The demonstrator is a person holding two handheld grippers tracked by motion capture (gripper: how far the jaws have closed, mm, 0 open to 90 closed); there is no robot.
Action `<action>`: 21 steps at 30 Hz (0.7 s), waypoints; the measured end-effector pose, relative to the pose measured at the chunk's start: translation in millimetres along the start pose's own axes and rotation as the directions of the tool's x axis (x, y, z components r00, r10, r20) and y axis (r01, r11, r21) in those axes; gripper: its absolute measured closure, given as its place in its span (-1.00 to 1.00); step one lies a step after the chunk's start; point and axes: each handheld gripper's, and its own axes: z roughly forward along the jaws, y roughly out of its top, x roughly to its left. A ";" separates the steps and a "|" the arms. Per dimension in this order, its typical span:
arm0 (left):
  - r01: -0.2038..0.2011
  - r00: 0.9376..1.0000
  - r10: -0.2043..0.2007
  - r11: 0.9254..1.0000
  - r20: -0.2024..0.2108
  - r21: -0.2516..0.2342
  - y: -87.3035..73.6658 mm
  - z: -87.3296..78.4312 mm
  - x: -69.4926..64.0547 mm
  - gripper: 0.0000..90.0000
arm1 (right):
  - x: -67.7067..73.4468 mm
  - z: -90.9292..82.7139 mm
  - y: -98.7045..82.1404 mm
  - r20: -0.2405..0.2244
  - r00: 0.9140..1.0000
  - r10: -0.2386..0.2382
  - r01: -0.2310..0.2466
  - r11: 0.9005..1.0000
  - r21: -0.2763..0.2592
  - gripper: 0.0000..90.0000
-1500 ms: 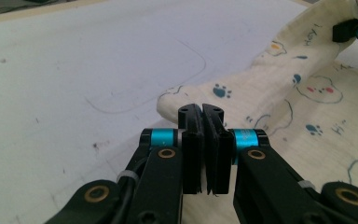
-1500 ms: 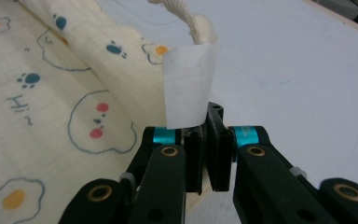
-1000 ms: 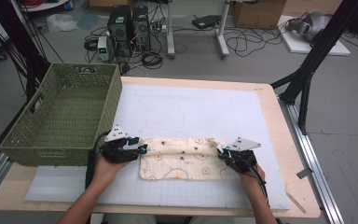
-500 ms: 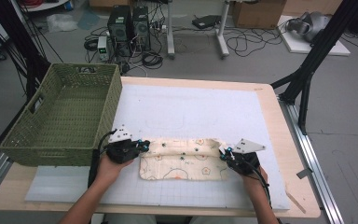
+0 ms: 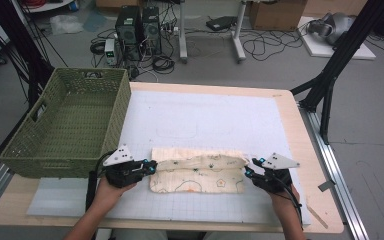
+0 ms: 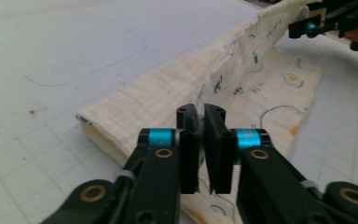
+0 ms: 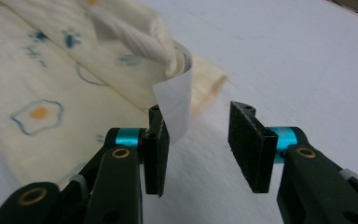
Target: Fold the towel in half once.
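Folding the cloth (image 5: 197, 174) is in hand: it lies doubled between the 2 tongs, its upper flap brought over. The left gripper (image 6: 200, 123) has jaws nearly together, a thin cloth edge between them, having just eased open; the right gripper (image 7: 198, 140) has just been opening and gapes, holding nothing, a white tag (image 7: 173, 107) at its left jaw. Compared with 1 second ago the far edge now lies nearer the person; next, I judge, both draw clear and regrip for another fold.

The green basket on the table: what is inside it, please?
The green basket looks empty: the high view shows bare woven floor and far walls. The corner behind its near wall is hidden.
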 end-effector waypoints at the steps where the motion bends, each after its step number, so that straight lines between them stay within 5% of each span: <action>1: 0.005 1.000 -0.005 1.000 -0.004 -0.015 1.1 -1.9 0.6 0.52 | -3.1 -1.9 -2.0 0.016 1.000 0.005 -0.005 1.000 0.005 0.23; 4: 0.041 0.999 -0.041 0.998 -0.010 -0.051 3.8 -7.2 4.2 0.17 | -11.2 -9.7 -7.0 0.077 0.997 0.023 -0.025 0.999 0.023 0.23; 7: 0.052 0.998 -0.053 0.998 -0.040 -0.044 2.8 -7.3 7.0 0.10 | -17.8 -16.9 -10.1 0.112 0.991 0.077 -0.077 0.997 0.002 0.27; 10: 0.052 0.995 -0.051 0.999 -0.081 0.006 -1.0 -1.5 7.4 0.12 | -15.0 -18.1 -8.8 0.069 0.993 0.098 -0.096 0.995 -0.031 0.32; 14: 0.045 0.994 -0.039 0.997 -0.102 0.057 -6.2 6.4 6.3 0.16 | 1.4 -12.0 -2.5 -0.020 0.998 0.056 -0.057 0.997 -0.047 0.34; 21: 0.034 0.994 -0.022 0.993 -0.107 0.111 -7.8 18.6 2.7 0.16 | 21.4 6.6 0.1 -0.122 0.992 0.037 -0.038 0.999 -0.006 0.31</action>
